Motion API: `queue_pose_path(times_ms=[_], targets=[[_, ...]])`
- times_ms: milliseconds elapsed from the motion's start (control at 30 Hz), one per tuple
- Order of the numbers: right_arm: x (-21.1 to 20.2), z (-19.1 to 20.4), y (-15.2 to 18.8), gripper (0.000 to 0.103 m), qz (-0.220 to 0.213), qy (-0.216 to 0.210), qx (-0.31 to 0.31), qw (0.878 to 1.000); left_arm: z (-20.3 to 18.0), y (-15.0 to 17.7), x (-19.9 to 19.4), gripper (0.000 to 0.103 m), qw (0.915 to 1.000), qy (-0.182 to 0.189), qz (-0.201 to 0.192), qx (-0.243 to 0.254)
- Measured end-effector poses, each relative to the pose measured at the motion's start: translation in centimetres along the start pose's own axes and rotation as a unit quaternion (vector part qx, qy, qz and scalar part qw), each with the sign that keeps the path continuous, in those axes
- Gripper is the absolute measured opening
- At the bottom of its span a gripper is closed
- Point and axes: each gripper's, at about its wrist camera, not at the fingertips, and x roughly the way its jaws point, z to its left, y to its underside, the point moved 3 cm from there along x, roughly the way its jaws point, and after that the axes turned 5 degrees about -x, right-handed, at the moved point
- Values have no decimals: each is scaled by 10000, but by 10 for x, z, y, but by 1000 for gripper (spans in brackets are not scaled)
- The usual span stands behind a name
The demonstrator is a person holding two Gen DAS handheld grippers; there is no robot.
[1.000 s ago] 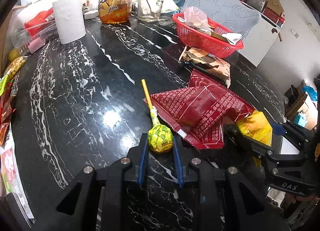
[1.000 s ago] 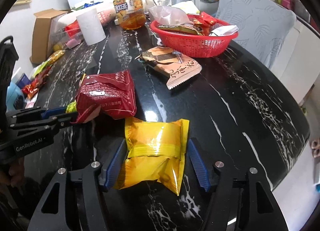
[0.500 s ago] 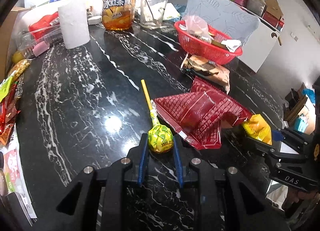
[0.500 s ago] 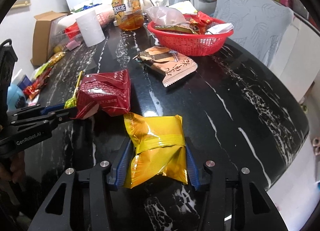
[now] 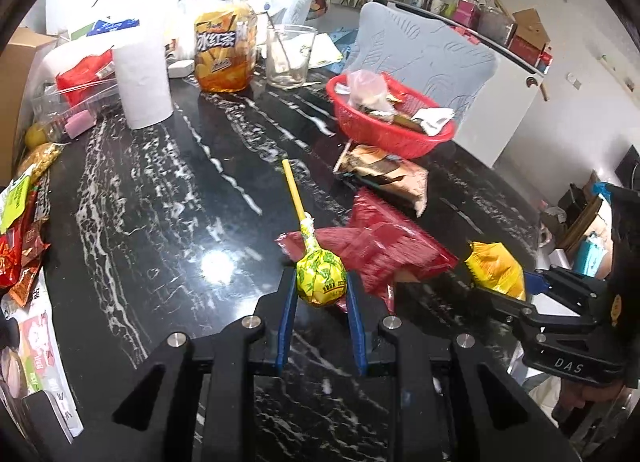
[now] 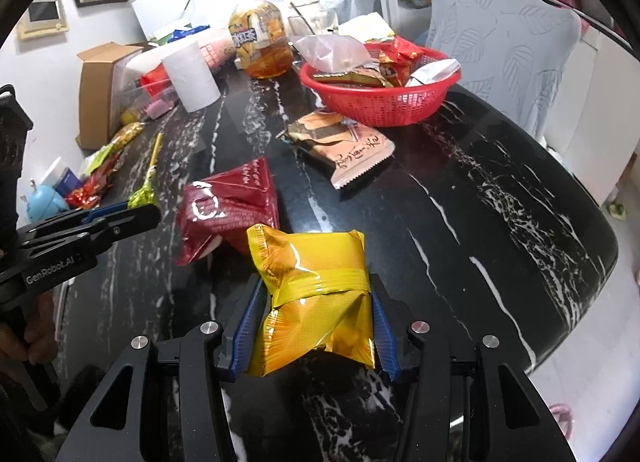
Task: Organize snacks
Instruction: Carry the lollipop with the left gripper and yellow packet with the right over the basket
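Note:
My left gripper (image 5: 321, 286) is shut on a yellow-green lollipop (image 5: 320, 278) with a yellow stick, lifted a little above the black marble table (image 5: 160, 202). My right gripper (image 6: 316, 302) is shut on a yellow snack packet (image 6: 316, 302), also raised off the table; it shows in the left wrist view (image 5: 496, 270) too. A red snack bag (image 6: 228, 210) lies on the table between the grippers. A brown snack packet (image 6: 344, 142) lies in front of the red basket (image 6: 384, 102), which holds several snacks.
At the back stand a white paper roll (image 5: 140, 82), an iced tea bottle (image 5: 224, 54) and a glass (image 5: 288, 58). Loose wrappers (image 5: 24, 222) lie along the left edge. A grey chair (image 6: 508, 42) stands behind the basket. The table's right edge (image 6: 580, 262) is near.
Both grippers have risen from the table with their loads. The right gripper's jaws closed in on the yellow packet. The lollipop now hangs above the red bag's corner.

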Motion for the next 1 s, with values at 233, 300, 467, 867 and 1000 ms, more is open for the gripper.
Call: queue_pose_path(times_ms=[233,300,467,867,1000], targets=[[-20,-4,0,49,-179,-18,51,9998,-24,-7,-10,23,9994,192,-132,263],[-25,-5,1,49,-219,-20,68,9997,-33,-8,-12,23,9989,289,-135,343],[-35,-8,-1,49,-310,-38,99,9995,-49,-14,-15,23,9974,432,-206,534],[-56,-13,-23,49,-636,-31,-112,9979,-85,-51,-26,23,9903,668,-598,1064],[-61,-19,-36,49,-781,54,-131,9968,-90,-66,-24,23,9888,703,-694,1119]])
